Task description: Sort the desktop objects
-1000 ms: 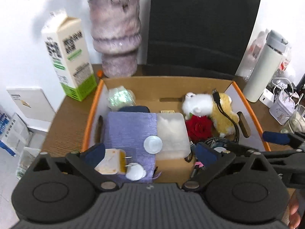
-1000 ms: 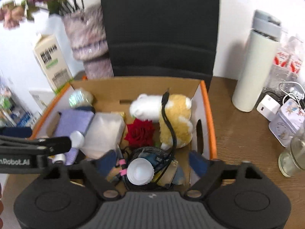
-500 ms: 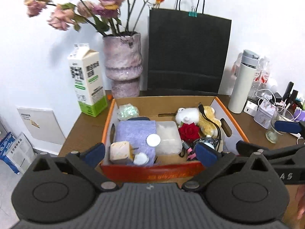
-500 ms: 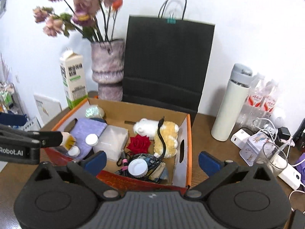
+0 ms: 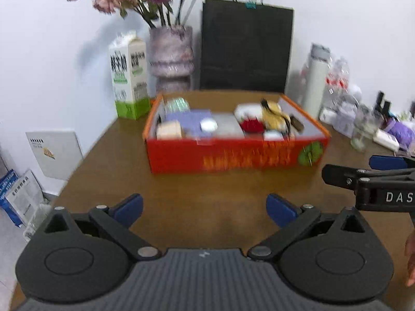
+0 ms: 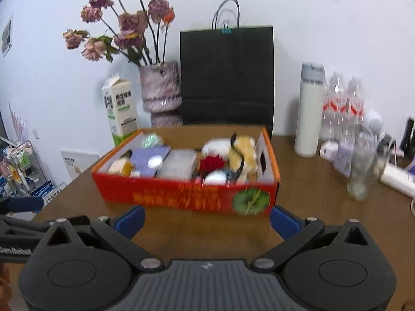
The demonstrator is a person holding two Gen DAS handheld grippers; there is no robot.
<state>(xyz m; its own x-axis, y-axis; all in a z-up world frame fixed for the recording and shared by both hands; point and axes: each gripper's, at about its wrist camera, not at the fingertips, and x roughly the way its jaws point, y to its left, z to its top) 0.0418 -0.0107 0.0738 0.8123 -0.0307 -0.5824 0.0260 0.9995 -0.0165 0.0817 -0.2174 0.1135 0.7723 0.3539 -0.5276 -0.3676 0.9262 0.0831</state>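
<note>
The loaded red rectangular cardboard box (image 6: 185, 181), judged heavy and flexible, is best gripped at its end walls; both the left gripper (image 5: 205, 208) and the right gripper (image 6: 207, 220) are held wide open and empty.

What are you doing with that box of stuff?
Tidying the desk. The red cardboard box on the brown wooden table already holds a yellow-and-white plush toy, a red rose and a purple cloth. The left hand-held gripper and right hand-held gripper are both open, empty, in front of the box.
</note>
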